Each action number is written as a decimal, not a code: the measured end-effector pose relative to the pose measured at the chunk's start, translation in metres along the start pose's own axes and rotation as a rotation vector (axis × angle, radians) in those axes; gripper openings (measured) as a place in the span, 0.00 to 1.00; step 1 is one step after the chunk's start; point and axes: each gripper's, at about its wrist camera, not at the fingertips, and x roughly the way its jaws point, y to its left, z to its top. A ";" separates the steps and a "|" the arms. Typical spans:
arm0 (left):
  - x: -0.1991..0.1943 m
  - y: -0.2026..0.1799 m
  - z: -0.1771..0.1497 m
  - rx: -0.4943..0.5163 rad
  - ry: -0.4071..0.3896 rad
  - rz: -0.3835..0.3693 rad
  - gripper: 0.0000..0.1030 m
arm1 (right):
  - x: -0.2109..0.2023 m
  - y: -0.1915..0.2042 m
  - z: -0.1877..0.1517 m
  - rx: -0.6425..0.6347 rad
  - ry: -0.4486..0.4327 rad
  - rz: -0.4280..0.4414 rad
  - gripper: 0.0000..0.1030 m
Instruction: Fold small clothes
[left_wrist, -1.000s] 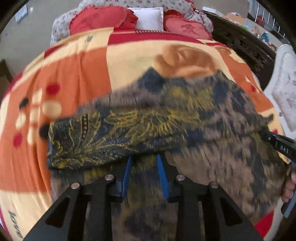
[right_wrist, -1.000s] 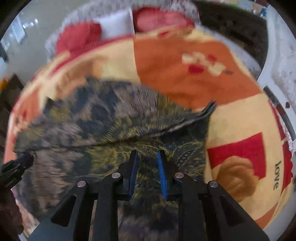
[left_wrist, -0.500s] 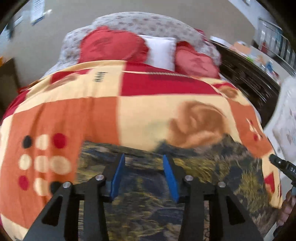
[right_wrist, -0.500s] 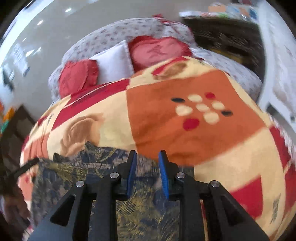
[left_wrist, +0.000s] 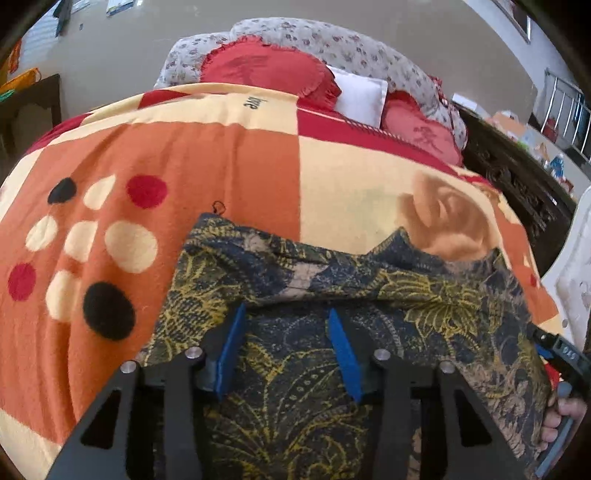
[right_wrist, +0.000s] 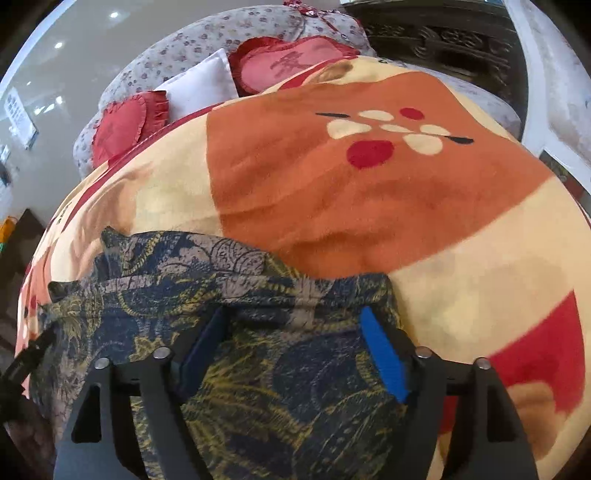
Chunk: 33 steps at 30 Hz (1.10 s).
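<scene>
The patterned garment lies folded on the blanket covering the bed. The left tool and right tool stand over it, fingers spread apart, gripping nothing.

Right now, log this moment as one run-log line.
left hand-held gripper: open, over garment | right hand-held gripper: open, over garment | patterned garment: folded, on blanket | pillows: behind
</scene>
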 end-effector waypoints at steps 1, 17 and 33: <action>0.003 0.000 0.003 0.008 0.003 0.001 0.52 | -0.001 -0.003 0.000 0.008 -0.001 0.018 0.81; 0.007 -0.005 0.007 0.043 0.020 -0.022 0.70 | -0.141 0.034 -0.102 -0.373 -0.046 0.029 0.65; 0.006 -0.004 0.008 0.041 0.022 -0.041 0.74 | -0.152 0.031 -0.120 -0.236 -0.090 0.125 0.52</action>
